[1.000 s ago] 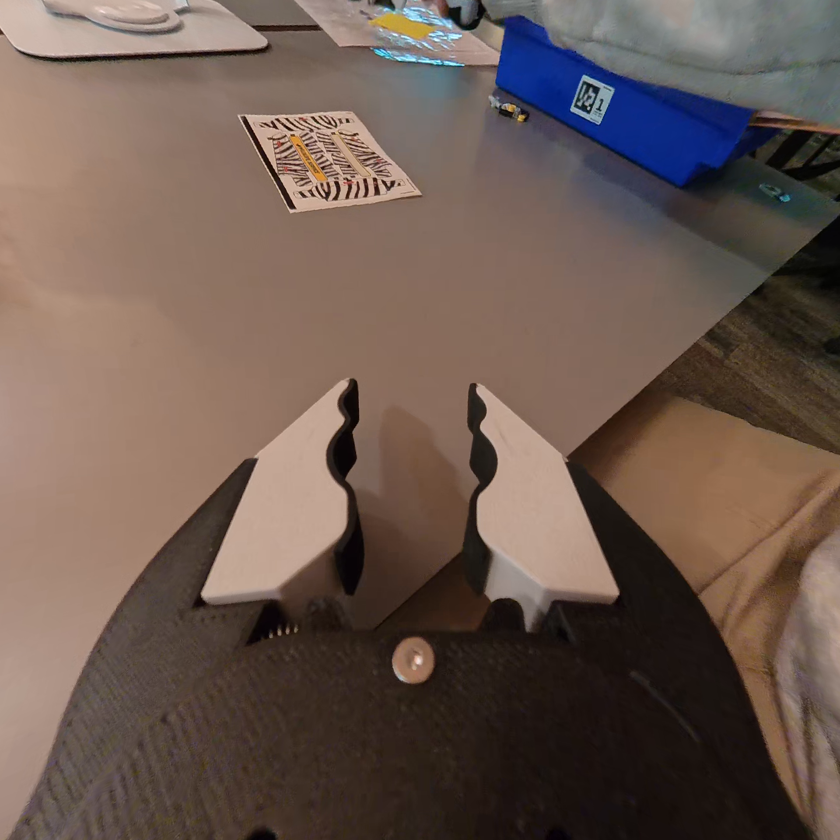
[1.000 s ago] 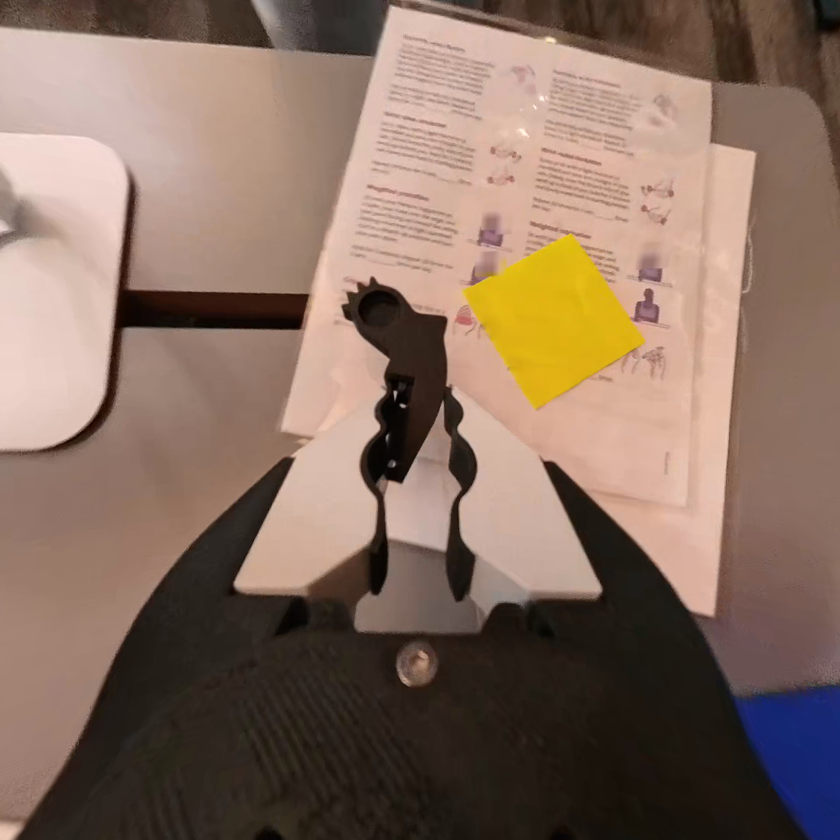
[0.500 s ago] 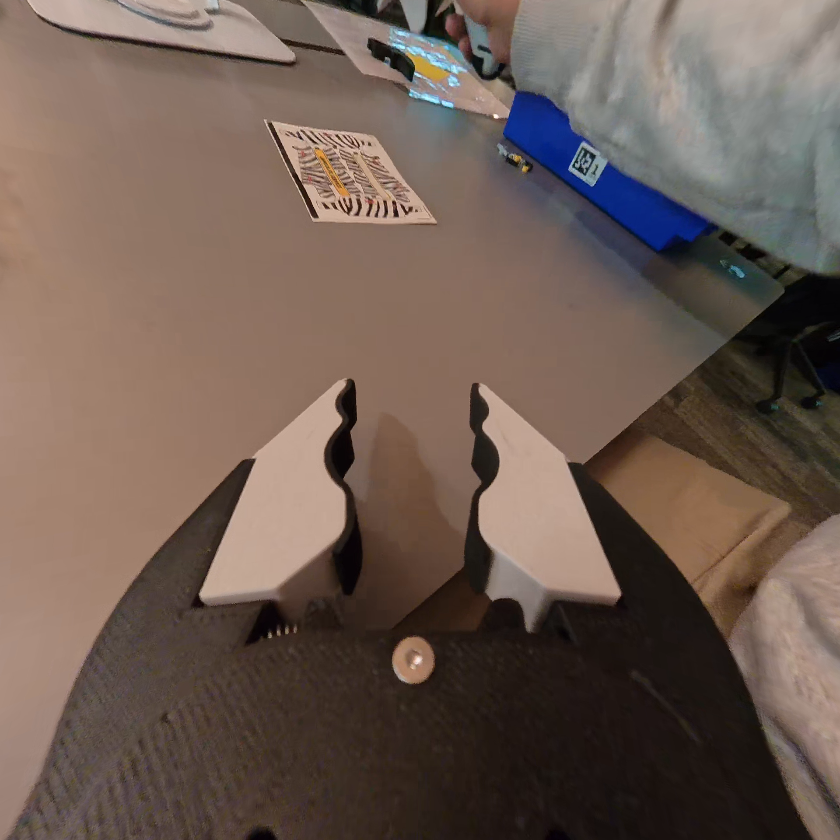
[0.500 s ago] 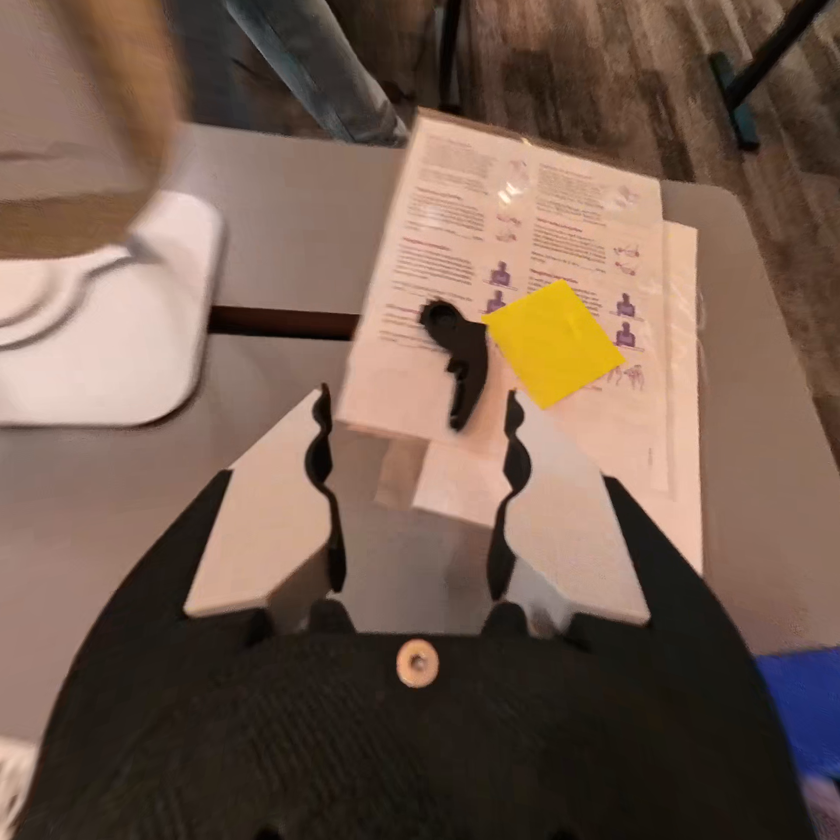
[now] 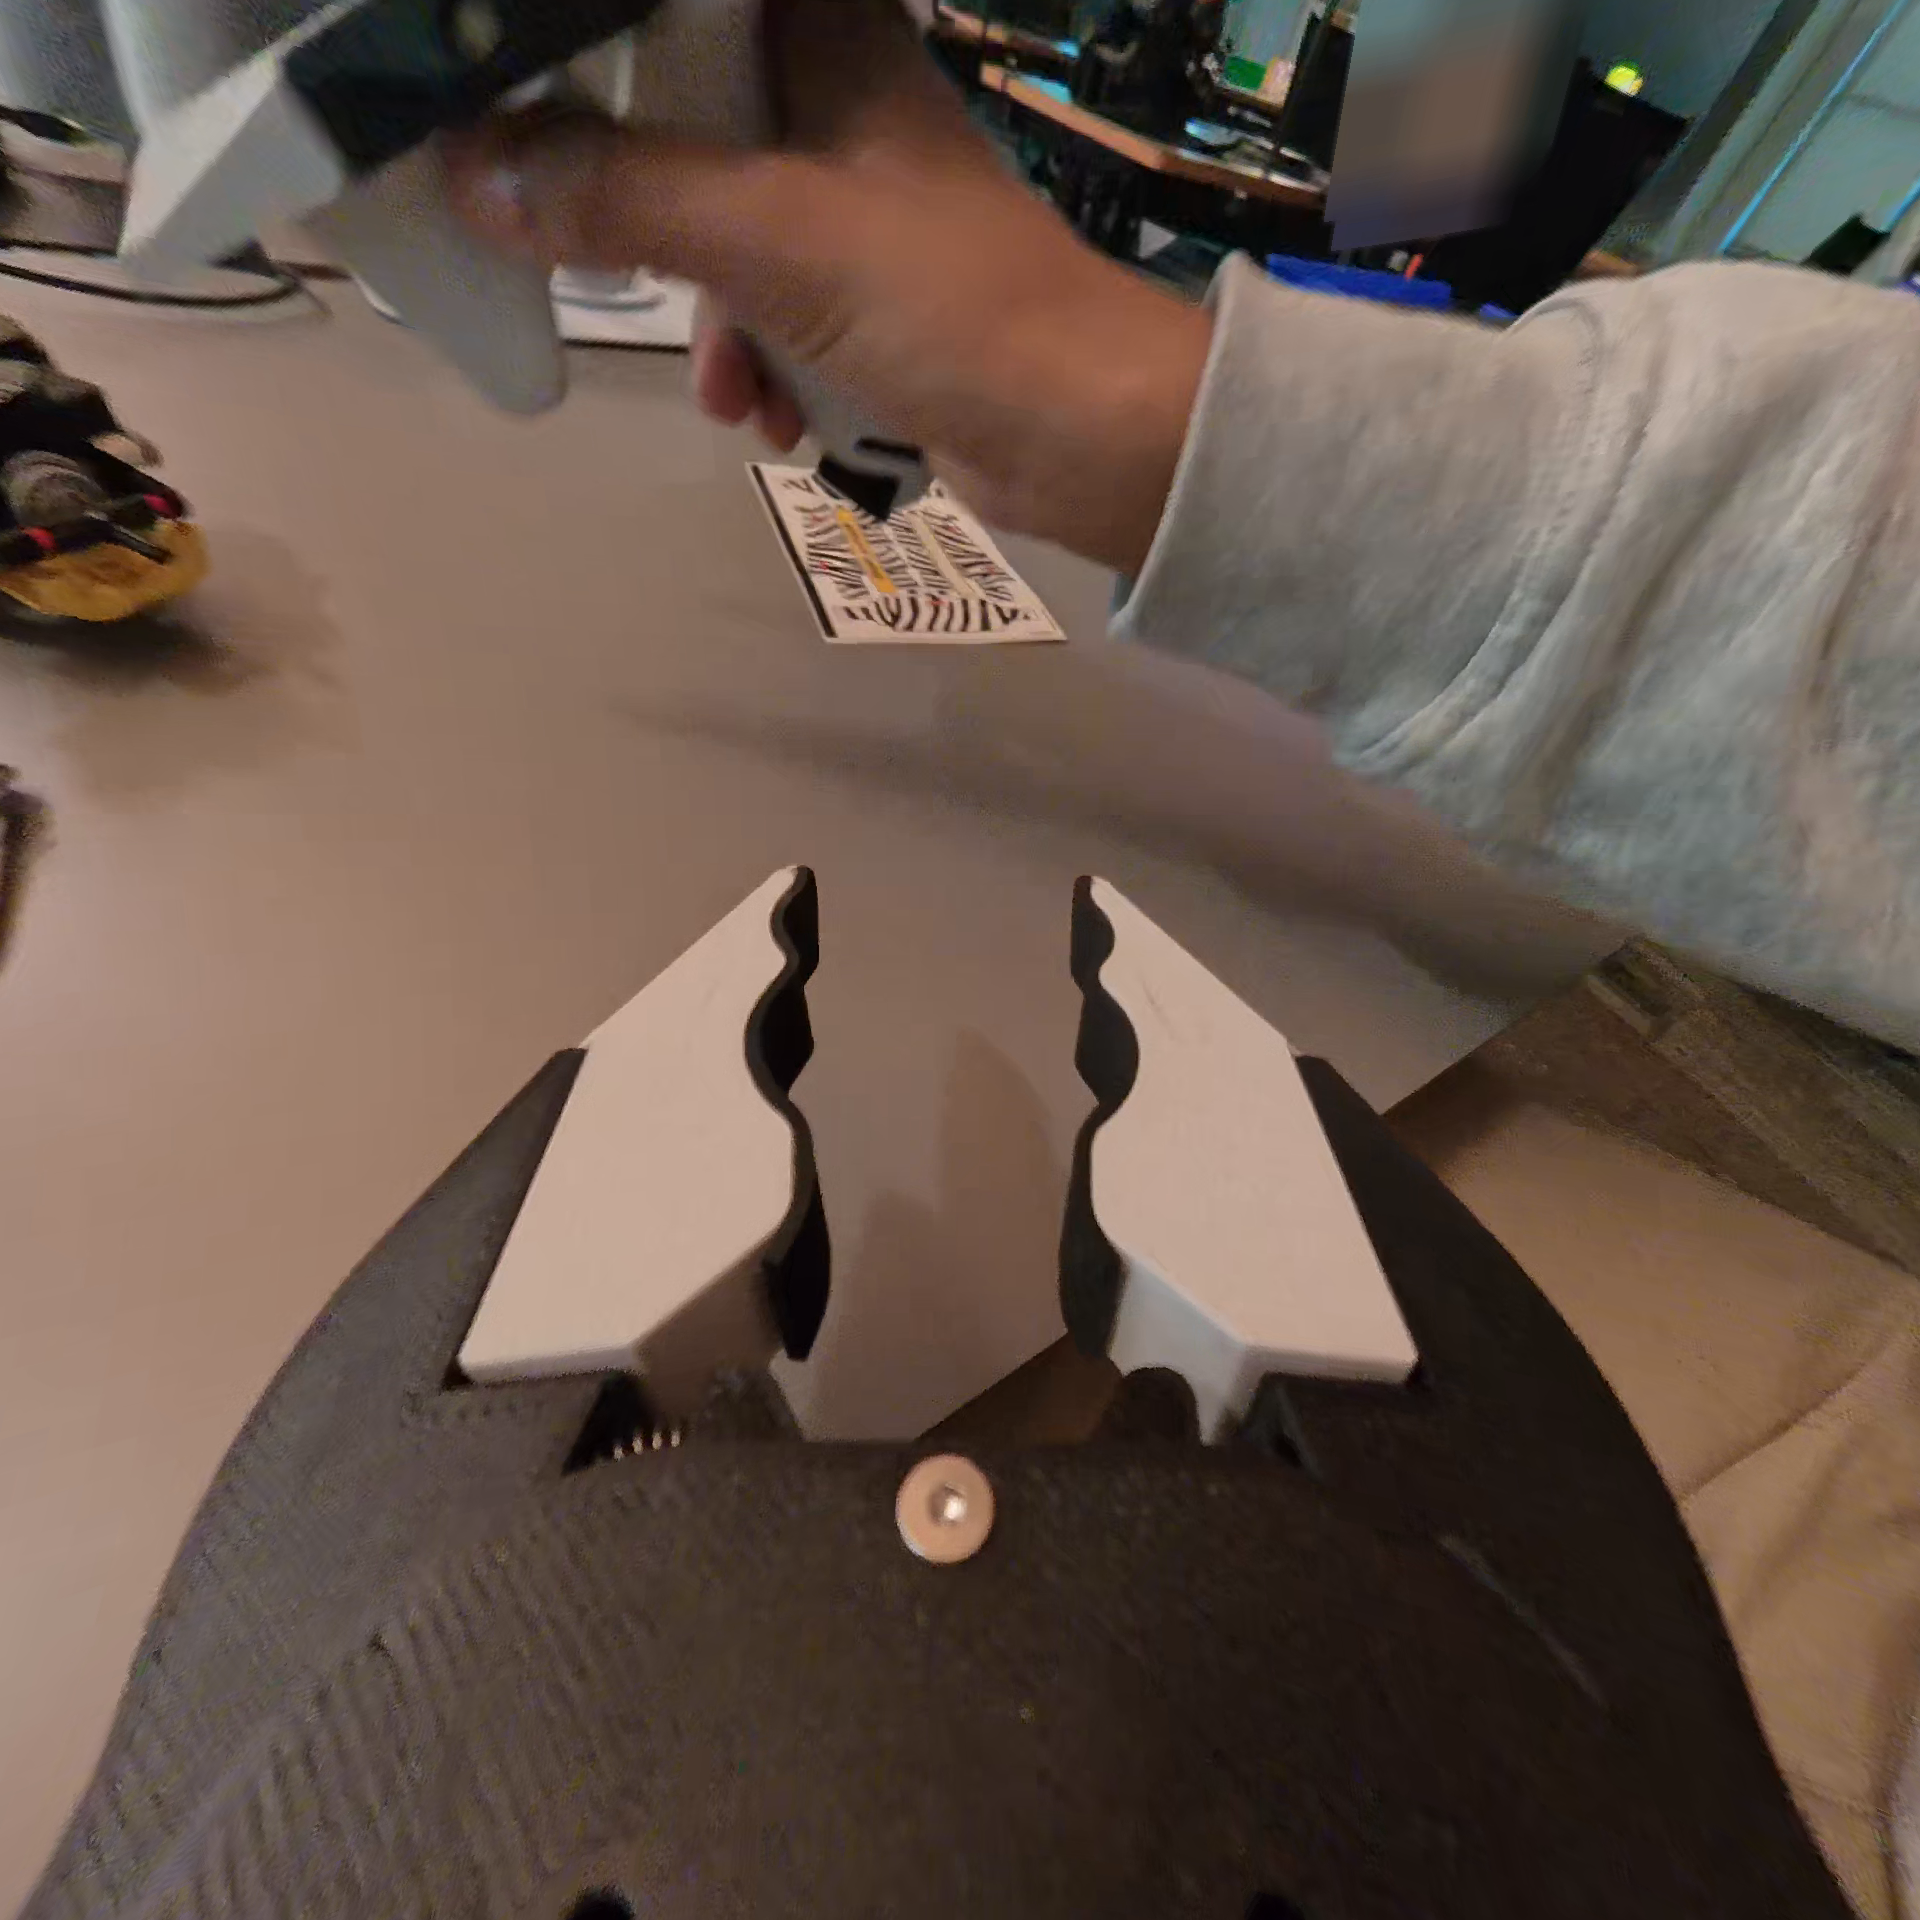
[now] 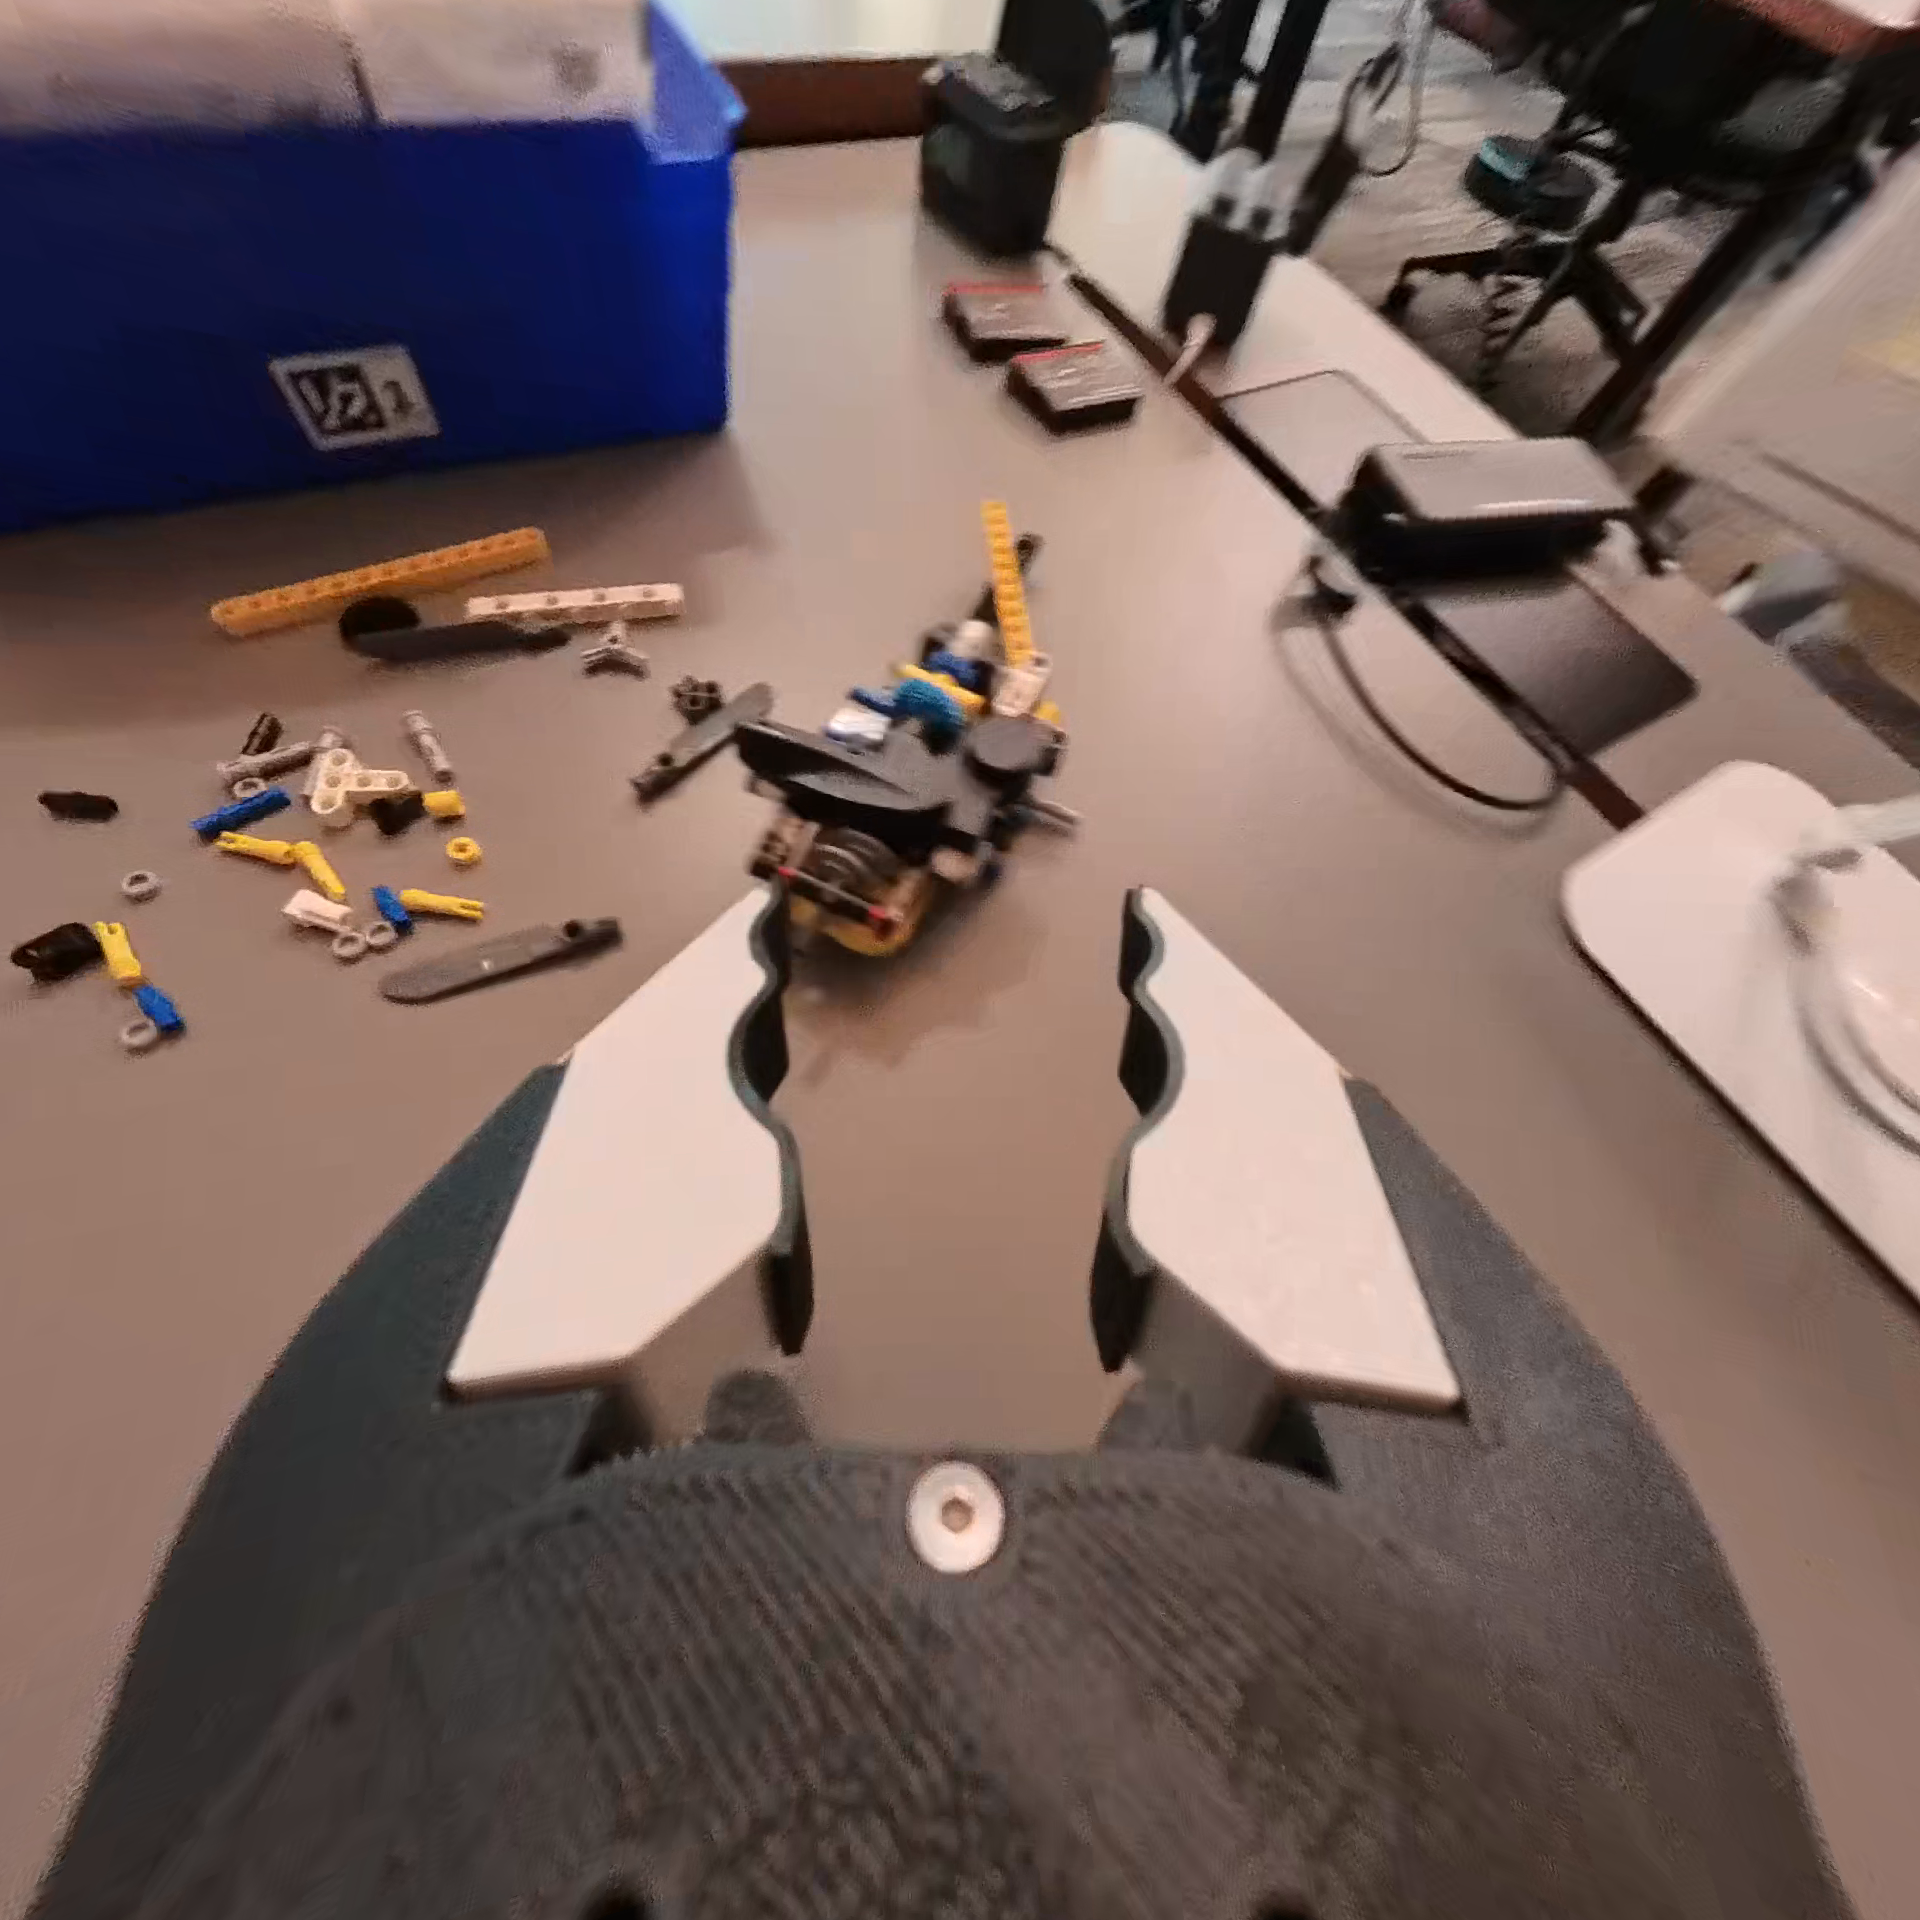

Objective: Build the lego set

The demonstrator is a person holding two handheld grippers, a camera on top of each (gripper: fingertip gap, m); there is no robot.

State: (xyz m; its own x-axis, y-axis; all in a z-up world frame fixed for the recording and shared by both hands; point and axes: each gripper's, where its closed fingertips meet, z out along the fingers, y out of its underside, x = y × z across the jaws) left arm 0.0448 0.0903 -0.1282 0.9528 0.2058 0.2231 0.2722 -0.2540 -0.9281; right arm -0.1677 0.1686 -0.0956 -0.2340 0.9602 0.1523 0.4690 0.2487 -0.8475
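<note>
Both tongs gape empty; lego model, blurred, seemingly points away.

Your right gripper is no longer gripping the black piece; its jaws are now standing apart and empty. It is now facing the half-built lego model and loose pieces instead of the papers. Your right hand is now crossing over the striped sheet.
</note>
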